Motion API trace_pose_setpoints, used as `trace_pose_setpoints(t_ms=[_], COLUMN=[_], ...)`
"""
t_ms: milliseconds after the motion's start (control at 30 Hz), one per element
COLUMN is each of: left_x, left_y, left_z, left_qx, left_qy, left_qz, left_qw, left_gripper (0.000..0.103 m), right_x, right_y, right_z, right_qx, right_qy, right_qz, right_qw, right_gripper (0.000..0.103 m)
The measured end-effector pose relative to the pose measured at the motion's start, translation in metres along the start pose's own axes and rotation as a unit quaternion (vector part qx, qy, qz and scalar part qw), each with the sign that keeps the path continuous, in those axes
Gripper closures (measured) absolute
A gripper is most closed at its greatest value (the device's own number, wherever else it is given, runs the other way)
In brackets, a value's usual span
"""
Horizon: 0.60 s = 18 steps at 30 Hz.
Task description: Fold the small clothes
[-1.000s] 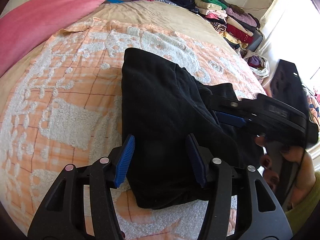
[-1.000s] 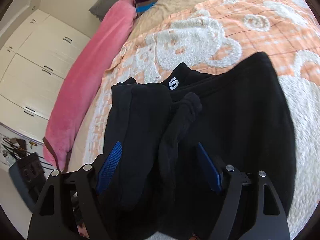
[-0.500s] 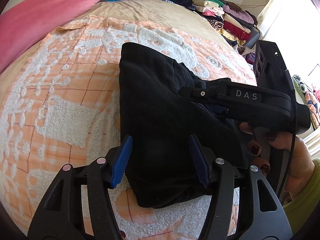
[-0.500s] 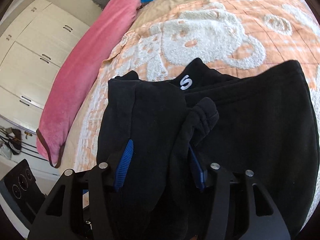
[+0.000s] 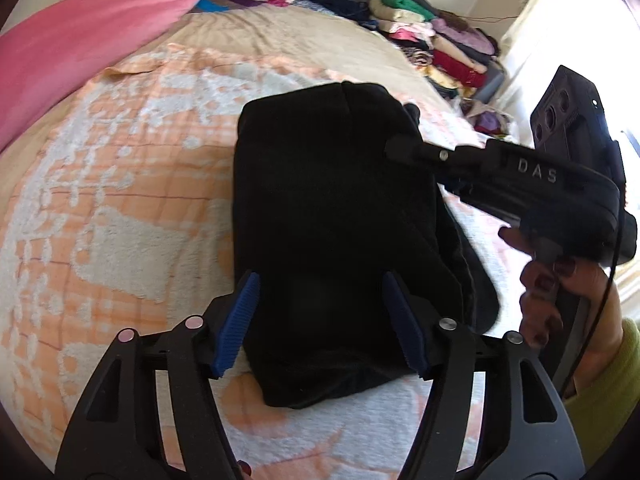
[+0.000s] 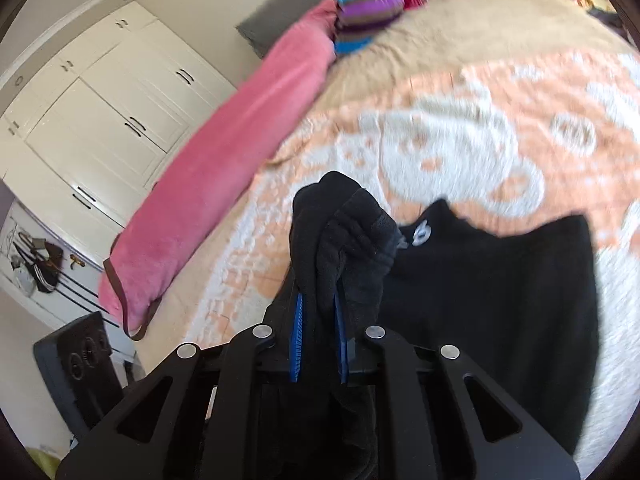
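The black garment (image 5: 332,220), soft and fleecy, lies on the bed's orange-and-white tufted blanket (image 5: 120,208), its long axis running away from the left hand-held gripper (image 5: 320,320), whose jaws have been widening around its near end. The right hand-held gripper (image 6: 318,340) has just clamped a bunched ribbed fold.

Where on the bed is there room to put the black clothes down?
The orange and white blanket lies bare between the black garment and the pink blanket. The beige cover beyond it is bare too. It is crowded at the far edge, where piled clothes sit, and beside the garment where the right tool pinches it.
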State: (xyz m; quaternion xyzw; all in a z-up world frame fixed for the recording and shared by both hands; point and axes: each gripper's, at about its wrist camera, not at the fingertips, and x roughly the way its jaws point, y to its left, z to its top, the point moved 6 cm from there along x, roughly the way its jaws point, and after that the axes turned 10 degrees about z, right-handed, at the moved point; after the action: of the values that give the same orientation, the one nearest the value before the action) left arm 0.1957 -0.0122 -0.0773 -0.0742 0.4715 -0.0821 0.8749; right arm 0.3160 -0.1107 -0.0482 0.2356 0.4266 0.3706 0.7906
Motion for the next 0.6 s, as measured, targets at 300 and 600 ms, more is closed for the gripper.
trace_pose_setpoints(t_ms=[300,600], left_x=[-0.002,0.020], left_y=[-0.039,-0.042], left_z=[-0.007,-0.017], left_qx=[0.041,0.054], left_qy=[0.003,0.029], left_qz=[-0.021,0.000], left_qw=[0.9990,0.9981], left_gripper=[0.042,0.042], right_x=[-0.056,-0.070], right_y=[-0.038,-0.100], right_z=[0.013,-0.003], right_qx=[0.006,0.037], right_qy=[-0.023,0.005], right_qz=[-0.033,-0.110], right_qw=[0.999,0.993], right_gripper=[0.091,0.090])
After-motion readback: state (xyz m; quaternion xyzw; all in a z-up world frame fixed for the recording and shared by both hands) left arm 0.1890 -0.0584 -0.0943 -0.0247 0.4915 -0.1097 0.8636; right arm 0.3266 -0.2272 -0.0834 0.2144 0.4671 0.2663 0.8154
